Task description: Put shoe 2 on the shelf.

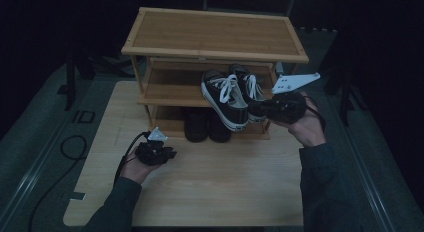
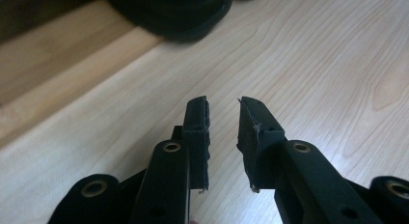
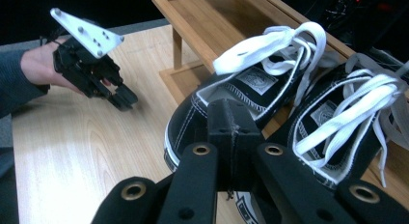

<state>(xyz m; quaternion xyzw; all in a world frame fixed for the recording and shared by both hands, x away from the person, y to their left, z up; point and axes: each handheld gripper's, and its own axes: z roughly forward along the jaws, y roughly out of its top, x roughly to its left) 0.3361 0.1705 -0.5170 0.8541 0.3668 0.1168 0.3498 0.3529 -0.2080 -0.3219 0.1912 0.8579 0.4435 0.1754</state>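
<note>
Your right gripper [image 3: 230,132] has its jaws closed at the heel of the sneakers [image 1: 232,94] on the rack's [image 1: 215,47] middle shelf (whether they pinch canvas, I cannot tell). Your left gripper [image 2: 223,137] waits part-open, empty, over the counter [image 1: 210,177]. Next, probably seat them squarely.
</note>
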